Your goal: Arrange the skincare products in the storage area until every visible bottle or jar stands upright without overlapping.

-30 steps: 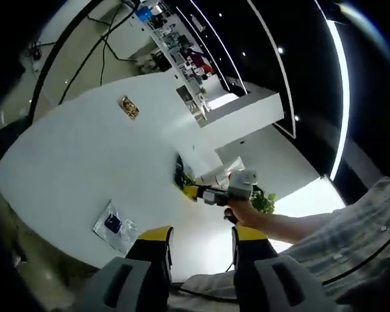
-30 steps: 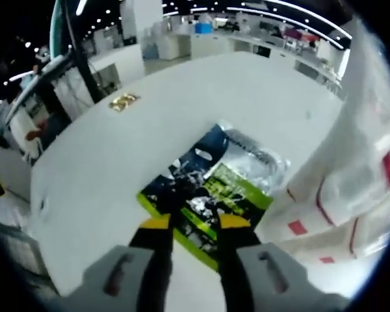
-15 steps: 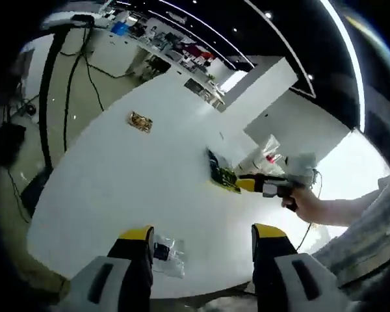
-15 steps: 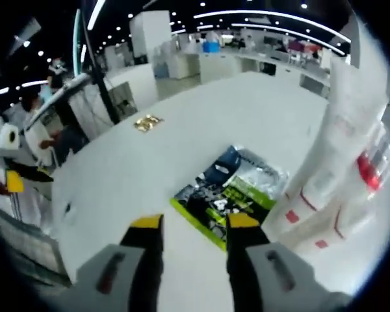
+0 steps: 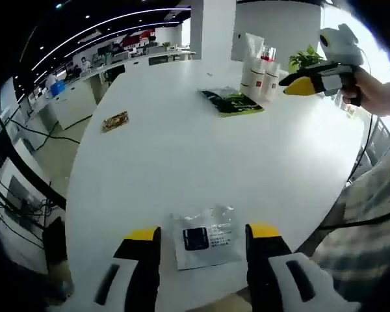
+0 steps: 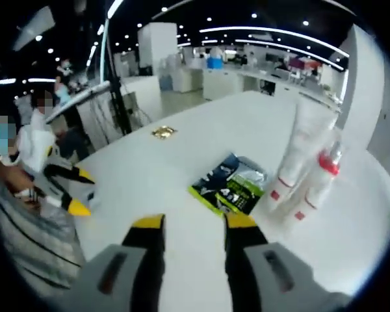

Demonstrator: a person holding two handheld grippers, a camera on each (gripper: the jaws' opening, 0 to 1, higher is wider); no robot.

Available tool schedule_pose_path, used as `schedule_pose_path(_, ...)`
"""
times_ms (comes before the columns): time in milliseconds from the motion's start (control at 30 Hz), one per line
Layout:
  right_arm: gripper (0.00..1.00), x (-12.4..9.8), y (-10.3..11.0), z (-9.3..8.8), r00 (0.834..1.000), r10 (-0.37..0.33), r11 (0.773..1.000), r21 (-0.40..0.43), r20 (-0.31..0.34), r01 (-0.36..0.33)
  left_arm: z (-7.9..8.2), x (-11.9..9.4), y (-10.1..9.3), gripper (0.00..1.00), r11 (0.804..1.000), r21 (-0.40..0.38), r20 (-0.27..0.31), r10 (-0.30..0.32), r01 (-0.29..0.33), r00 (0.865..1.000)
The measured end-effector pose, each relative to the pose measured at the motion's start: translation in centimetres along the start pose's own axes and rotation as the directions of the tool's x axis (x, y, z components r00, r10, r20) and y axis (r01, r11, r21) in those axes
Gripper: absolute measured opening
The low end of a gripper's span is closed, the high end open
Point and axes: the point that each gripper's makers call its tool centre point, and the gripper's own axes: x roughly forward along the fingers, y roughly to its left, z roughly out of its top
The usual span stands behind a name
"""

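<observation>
Our left gripper (image 5: 201,235), jaws wide and empty, straddles the flat sachet (image 5: 205,236) at lower centre; right gripper (image 6: 187,222) also wide, bottles (image 6: 304,172) upper right.

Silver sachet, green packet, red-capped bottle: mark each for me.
silver sachet (image 5: 207,236): left gripper view, on its dark label.
green packet (image 6: 233,184): right gripper view, on its printed face.
red-capped bottle (image 6: 318,184): right gripper view, on its white body.

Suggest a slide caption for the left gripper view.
Open left gripper hovers over a silver sachet on a white table, bottles standing beyond.
</observation>
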Motion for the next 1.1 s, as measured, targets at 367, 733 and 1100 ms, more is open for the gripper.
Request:
schedule_pose_path(367, 0.29, -3.6, -0.1, -1.0, 0.999, -0.022, 0.999, 0.031, 0.029, 0.021, 0.4, -0.2, -0.4, 0.42, 1.000, -0.010, 0.047, 0.021, -0.021, 0.999)
schedule_pose_path(733, 0.30, -2.5, 4.5, 0.6, 0.992, 0.118, 0.993, -0.017, 0.042, -0.118, 1.0, 0.1, -0.4, 0.40, 0.992, -0.115, 0.064, 0.058, -0.051, 0.996)
schedule_pose_path(1100, 0.38, -2.2, 10.2, 5.6, 0.925, 0.344, 0.929, 0.085, 0.160, -0.361, 5.2, -4.7, -0.8, 0.40, 0.960, -0.279, 0.256, 0.050, 0.024, 0.965)
